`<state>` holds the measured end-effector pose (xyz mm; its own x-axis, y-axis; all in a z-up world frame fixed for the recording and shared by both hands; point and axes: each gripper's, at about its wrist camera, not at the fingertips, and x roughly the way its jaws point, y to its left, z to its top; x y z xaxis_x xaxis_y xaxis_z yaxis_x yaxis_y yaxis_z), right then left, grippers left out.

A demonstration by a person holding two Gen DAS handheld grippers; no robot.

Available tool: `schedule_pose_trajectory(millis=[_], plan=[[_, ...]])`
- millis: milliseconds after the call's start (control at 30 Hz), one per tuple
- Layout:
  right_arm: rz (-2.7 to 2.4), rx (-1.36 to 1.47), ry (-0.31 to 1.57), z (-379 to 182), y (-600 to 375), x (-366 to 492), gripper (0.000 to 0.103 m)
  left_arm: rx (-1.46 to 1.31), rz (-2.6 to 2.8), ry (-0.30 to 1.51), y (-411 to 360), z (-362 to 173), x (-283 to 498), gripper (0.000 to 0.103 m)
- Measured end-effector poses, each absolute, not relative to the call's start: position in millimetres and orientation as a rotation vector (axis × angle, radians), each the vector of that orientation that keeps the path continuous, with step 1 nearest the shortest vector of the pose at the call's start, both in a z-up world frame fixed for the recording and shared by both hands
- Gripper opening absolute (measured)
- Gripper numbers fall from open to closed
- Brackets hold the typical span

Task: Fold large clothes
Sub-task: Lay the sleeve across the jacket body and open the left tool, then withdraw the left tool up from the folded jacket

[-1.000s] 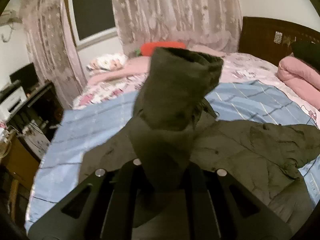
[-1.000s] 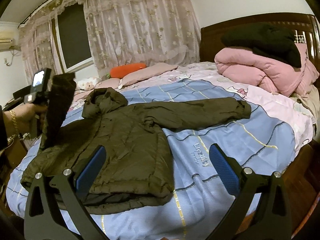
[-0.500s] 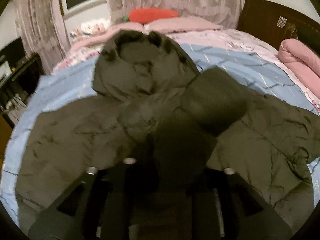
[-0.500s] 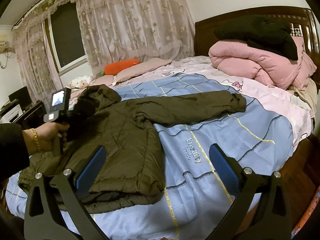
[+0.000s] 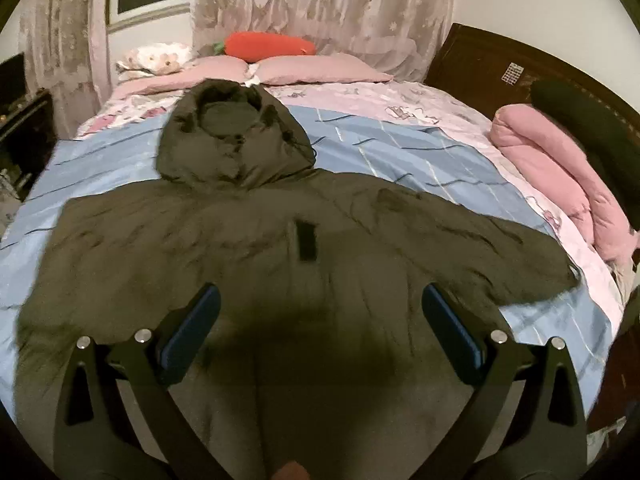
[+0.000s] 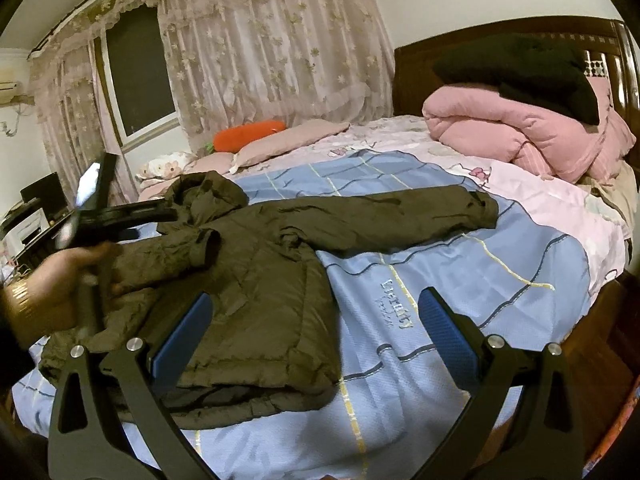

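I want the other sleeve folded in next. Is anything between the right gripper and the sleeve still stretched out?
Nothing visible. The right gripper is open above the jacket's hem and the blue sheet; the outstretched sleeve lies flat beyond it, uncovered.

Hooded jacket (image 6: pixel 256 280) on the bed (image 6: pixel 440 280)

It lay on the bedspread, hood toward the pillows (image 6: pixel 288 142); one sleeve was folded across its body, a folded quilt (image 6: pixel 520 140) by the headboard (image 6: pixel 412 76).

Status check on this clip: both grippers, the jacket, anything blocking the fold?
Left gripper open, jaws just opened, nothing between them. Right gripper open, empty. Jacket flat on bed, one sleeve folded in, other sleeve outstretched. Nothing obstructing.
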<state>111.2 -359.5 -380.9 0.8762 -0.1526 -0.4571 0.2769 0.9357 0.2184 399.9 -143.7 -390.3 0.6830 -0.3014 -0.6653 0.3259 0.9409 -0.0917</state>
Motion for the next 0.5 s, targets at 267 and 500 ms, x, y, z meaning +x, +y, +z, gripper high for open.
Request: schedule_pose_trajectory(millis=[267,500], plan=[[-0.213,0.252,0.391,-370.6,-345.5,93.1,0.102,0.113,-0.161,0.627,-74.1,-329.6,229.1,0.101],[-0.214,0.209,0.361,-359.3,-330.4,73.1,0.102,0.039,-0.014,0.534,1.4,-296.2,113.8,0.101]])
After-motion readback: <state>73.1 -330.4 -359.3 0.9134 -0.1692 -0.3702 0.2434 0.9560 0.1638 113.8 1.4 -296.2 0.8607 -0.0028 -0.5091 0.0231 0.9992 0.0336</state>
